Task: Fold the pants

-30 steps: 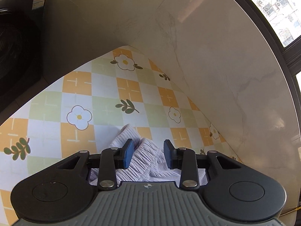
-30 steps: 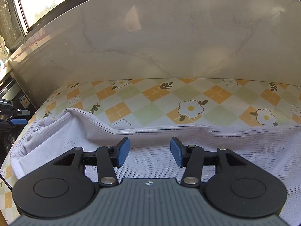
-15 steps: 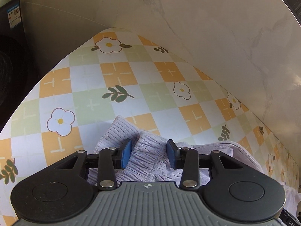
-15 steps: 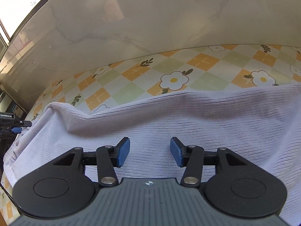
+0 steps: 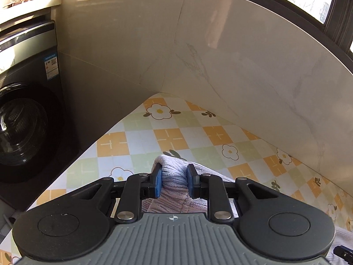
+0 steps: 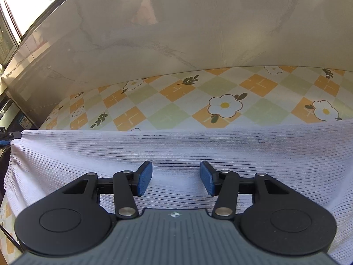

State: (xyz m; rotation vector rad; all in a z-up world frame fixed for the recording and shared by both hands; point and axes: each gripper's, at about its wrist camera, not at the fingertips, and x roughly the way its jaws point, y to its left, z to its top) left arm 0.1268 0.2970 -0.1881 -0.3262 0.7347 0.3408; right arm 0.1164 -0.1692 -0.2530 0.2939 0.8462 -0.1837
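Note:
The pants are pale lilac ribbed fabric [image 6: 198, 145] spread wide over the flowered tablecloth [image 6: 176, 101]. In the right wrist view their far edge is pulled into a straight taut line, held at the left end by the other gripper's tip [image 6: 8, 135]. My right gripper [image 6: 176, 180] is open, its blue pads [image 6: 144, 180] hovering over the cloth, holding nothing. In the left wrist view my left gripper [image 5: 174, 181] is shut on a bunched corner of the pants [image 5: 174, 174] and holds it up above the table [image 5: 167, 137].
A marble-look wall [image 5: 220, 66] runs along the back of the table. A dark front-loading washing machine [image 5: 24, 121] stands just past the table's left end. Windows [image 6: 33, 0] sit above the wall.
My left gripper has closed tighter on the pants corner and lifted it, pulling left. The pants' far edge has gone from sagging to a straight line. The right gripper stayed open.

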